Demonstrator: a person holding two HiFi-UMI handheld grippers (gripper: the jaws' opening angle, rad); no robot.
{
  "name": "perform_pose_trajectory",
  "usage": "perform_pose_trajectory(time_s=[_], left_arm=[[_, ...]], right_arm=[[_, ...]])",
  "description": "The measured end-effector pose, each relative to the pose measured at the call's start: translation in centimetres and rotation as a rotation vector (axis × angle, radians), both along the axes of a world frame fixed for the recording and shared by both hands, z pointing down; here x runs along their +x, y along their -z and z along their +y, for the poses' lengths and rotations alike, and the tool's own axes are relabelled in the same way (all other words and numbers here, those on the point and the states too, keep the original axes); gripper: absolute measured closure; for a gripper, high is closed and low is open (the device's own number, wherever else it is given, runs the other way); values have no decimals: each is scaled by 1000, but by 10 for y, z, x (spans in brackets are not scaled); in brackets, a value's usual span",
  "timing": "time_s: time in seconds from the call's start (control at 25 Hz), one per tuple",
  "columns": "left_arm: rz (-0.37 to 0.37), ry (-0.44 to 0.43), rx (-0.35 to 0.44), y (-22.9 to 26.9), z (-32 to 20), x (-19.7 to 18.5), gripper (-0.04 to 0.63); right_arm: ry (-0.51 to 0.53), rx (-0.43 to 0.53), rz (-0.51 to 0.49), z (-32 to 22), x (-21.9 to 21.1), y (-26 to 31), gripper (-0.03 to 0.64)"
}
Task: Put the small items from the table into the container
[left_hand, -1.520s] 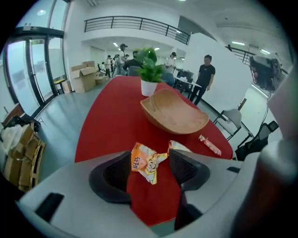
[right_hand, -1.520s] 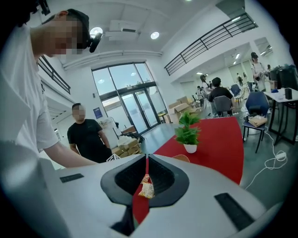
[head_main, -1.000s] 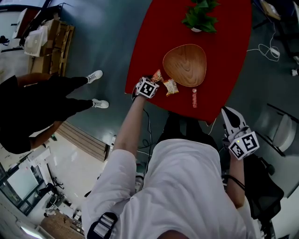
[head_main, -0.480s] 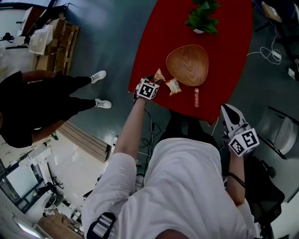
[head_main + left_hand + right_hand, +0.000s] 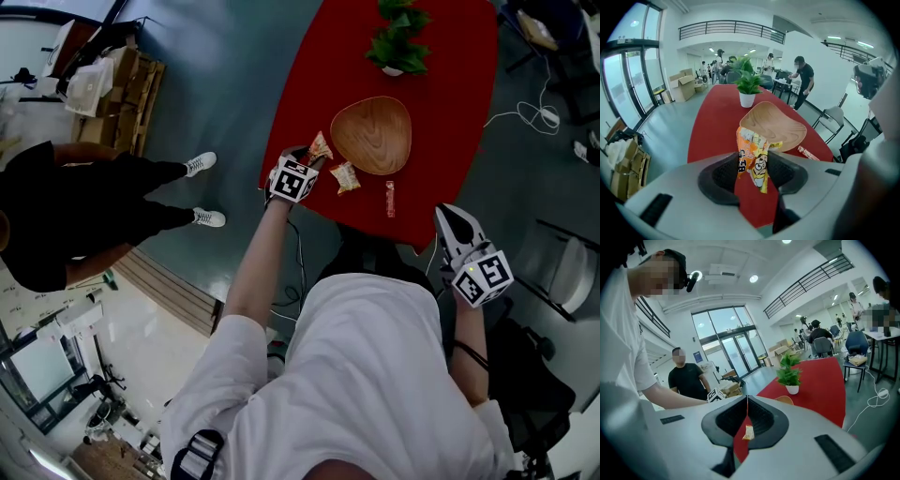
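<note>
1. Left hand-held gripper (image 5: 753,160) is clamped on an orange snack packet (image 5: 751,144), held over the red table (image 5: 441,84) just beside the wooden bowl (image 5: 371,134).
2. Right hand-held gripper (image 5: 746,403) is clenched tight with nothing in it, off the table's near edge.
3. Another snack packet (image 5: 344,176) and a thin red stick packet (image 5: 390,198) lie on the table near the bowl, with a potted plant (image 5: 398,42) beyond.

Orange snack packet (image 5: 751,157) upright in left tool (image 5: 753,174), second packet (image 5: 344,176) and pink stick (image 5: 390,199) near wooden bowl (image 5: 372,136)

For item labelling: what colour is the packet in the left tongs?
Mostly orange and yellow; the packet shows best in the left gripper view.
</note>
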State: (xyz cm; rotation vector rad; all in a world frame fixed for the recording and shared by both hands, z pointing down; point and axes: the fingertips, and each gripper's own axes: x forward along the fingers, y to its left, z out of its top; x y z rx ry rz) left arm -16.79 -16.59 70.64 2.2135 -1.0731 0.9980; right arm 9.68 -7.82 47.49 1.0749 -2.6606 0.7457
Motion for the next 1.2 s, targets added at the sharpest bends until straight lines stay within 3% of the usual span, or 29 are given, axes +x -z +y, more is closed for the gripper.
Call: perform_pose_trajectory(time_s=[0.44, 0.92, 1.2], left_arm=[[5, -113, 52, 42, -20, 60, 410], [26, -212, 11, 28, -35, 124, 410], [40, -217, 2, 18, -34, 139, 408]], right_arm=[[-70, 38, -29, -4, 29, 12, 603], [-145, 21, -15, -8, 64, 6, 603], [-165, 1, 1, -2, 75, -2, 603]])
